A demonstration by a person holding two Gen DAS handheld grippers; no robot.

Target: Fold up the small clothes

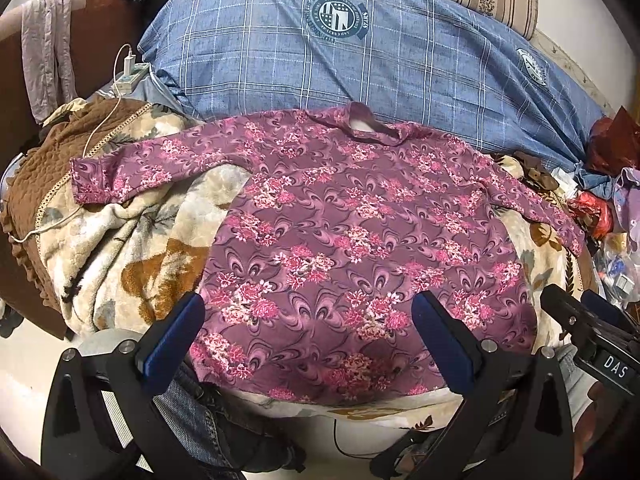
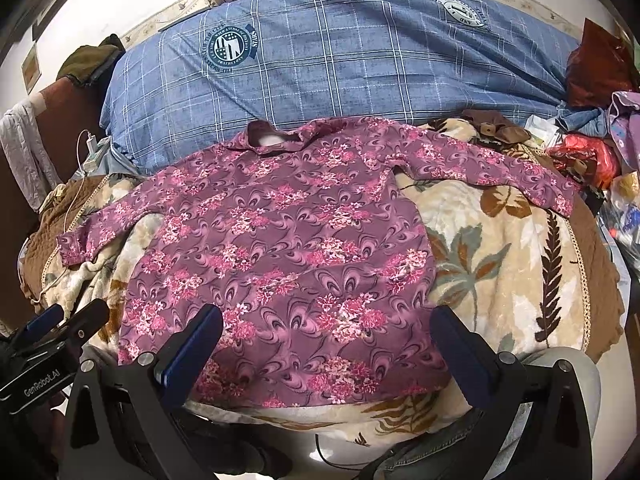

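A purple top with pink flowers [image 1: 340,232] [image 2: 280,248] lies spread flat on a cream leaf-print blanket [image 1: 132,248] [image 2: 500,248], collar away from me, both sleeves stretched out sideways. My left gripper [image 1: 308,320] hovers open above the hem, nothing between its blue-padded fingers [image 1: 176,332]. My right gripper [image 2: 328,332] also stands open over the hem's near edge, holding nothing. The right gripper's body [image 1: 592,332] shows at the right edge of the left wrist view; the left gripper's body [image 2: 48,344] shows at the left edge of the right wrist view.
A blue plaid duvet [image 1: 340,56] [image 2: 340,64] lies bunched behind the top. A charger and white cable [image 1: 128,68] sit at the left. Brown quilt [image 1: 44,184] at the left, a cluttered pile of bags [image 2: 592,148] at the right. A person's jeans [image 1: 200,412] are below.
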